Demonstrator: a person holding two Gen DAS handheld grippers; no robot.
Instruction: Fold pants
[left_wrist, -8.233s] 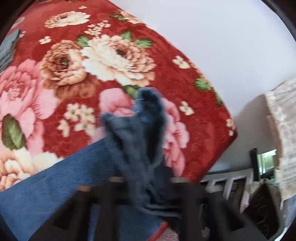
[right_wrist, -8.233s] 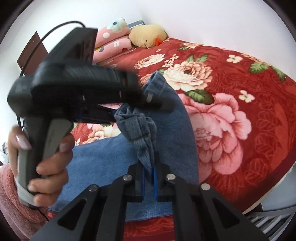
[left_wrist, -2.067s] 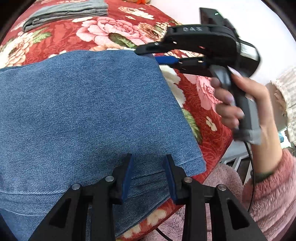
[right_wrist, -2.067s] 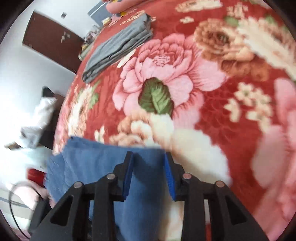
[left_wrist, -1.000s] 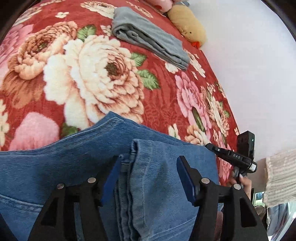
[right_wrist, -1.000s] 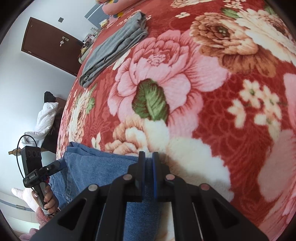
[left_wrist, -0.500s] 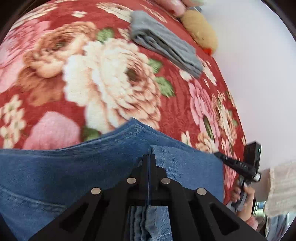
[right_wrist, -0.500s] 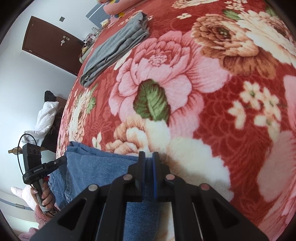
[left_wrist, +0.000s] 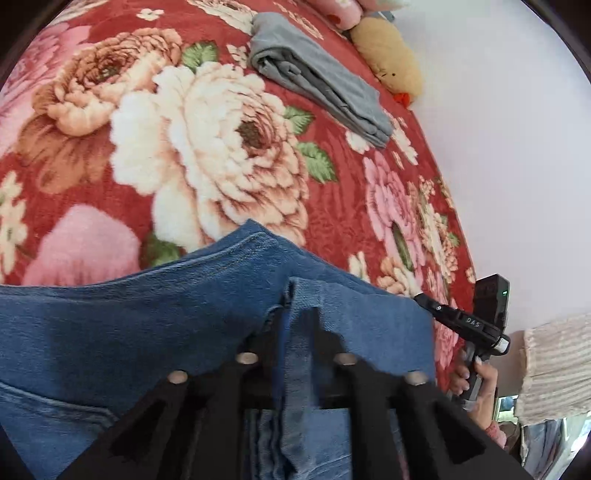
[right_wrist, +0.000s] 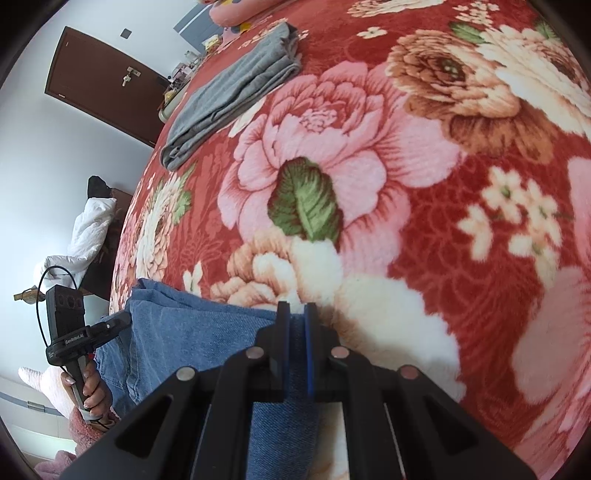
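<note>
Blue denim pants (left_wrist: 129, 325) lie folded on the red floral blanket (left_wrist: 207, 155). My left gripper (left_wrist: 297, 317) is shut on a folded edge of the pants; denim drapes between and over its fingers. My right gripper (right_wrist: 295, 314) is shut on the opposite corner of the pants (right_wrist: 192, 332), low over the blanket. The right gripper also shows in the left wrist view (left_wrist: 469, 325), held in a hand at the pants' far end. The left gripper shows in the right wrist view (right_wrist: 81, 332).
Folded grey clothing (left_wrist: 317, 77) lies farther up the bed, also in the right wrist view (right_wrist: 229, 92). A yellow plush toy (left_wrist: 388, 55) and pink pillows sit by the white wall. A brown door (right_wrist: 103, 77) and a white bundle (right_wrist: 85, 236) lie beyond the bed's edge.
My left gripper went from open around the folded denim edge to shut on it and lifted it slightly. My right gripper stayed shut on its corner, hardly moving.
</note>
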